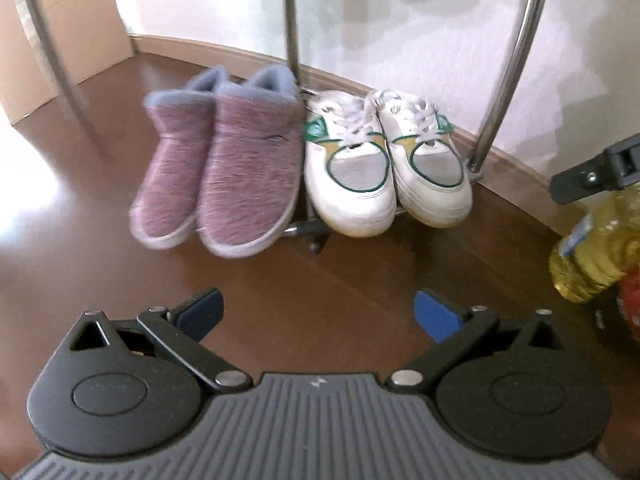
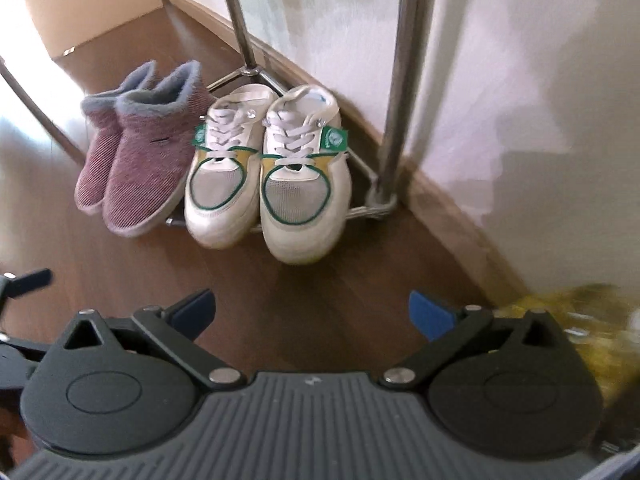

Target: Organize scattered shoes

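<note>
My left gripper point(image 1: 318, 312) and right gripper point(image 2: 312, 312) hang wide open and empty above the brown wood floor point(image 1: 280, 280), where pink slipper boots point(image 1: 224, 168) and white sneakers point(image 2: 268, 168) stand paired against a white wall's baseboard point(image 2: 440, 200), between steel rack legs point(image 2: 400, 80).

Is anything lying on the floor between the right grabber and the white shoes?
Nothing visible does. Only bare brown floor lies between the open right gripper and the white sneakers, which sit side by side beside the purple boots.

Cardboard box point(image 2: 92, 8) against the wall; chrome rack point(image 1: 508, 68) on wooden floor point(image 1: 320, 280); yellow bottle point(image 1: 596, 252).
</note>
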